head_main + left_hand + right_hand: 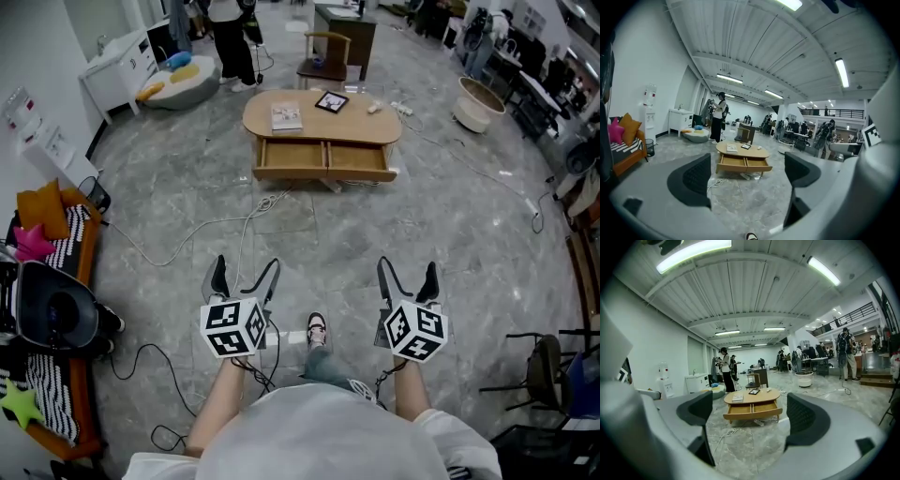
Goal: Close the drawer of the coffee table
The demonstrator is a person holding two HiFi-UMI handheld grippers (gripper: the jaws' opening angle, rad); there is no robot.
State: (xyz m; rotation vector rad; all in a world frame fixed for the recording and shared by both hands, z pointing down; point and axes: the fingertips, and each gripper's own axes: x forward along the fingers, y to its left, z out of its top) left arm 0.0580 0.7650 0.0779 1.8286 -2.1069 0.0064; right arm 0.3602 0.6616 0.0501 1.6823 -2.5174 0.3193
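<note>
Lower left of centre in the head view: left gripper (247, 267), jaws spread wide, nothing between them but bare floor, marker cube (232, 326) just below. Lower right of centre: right gripper (407, 269), jaws likewise wide apart and empty, its own marker cube (415, 330) below. Between the two cubes, a shoe (317, 330) on the floor.

Upper centre: oval wooden coffee table (352, 125) on grey marbled floor (375, 234), well apart from both grippers. Its drawer (323, 159) pulled out toward the bottom of the frame, two open compartments side by side, both looking empty, front panel jutting past the tabletop edge. On the tabletop: book (286, 115) at left, dark framed picture (331, 102) in the middle, small pale object (374, 108) at right, too small to name. Power strip (401, 109) on the floor just right of the table. White cable (251, 223) trailing across the floor from under the table down and to the left.

In each gripper view, table and open drawer framed in the gap between the dark padded jaws, well apart from them, untouched.

Left edge: sofa (82, 248) with orange cushion (42, 208) and pink star cushion (33, 242). Top edge, left of the table: person standing (232, 42), beside a pale beanbag (178, 84). Behind the table, wooden chair (323, 58). Upper right: white round tub (476, 105)
</note>
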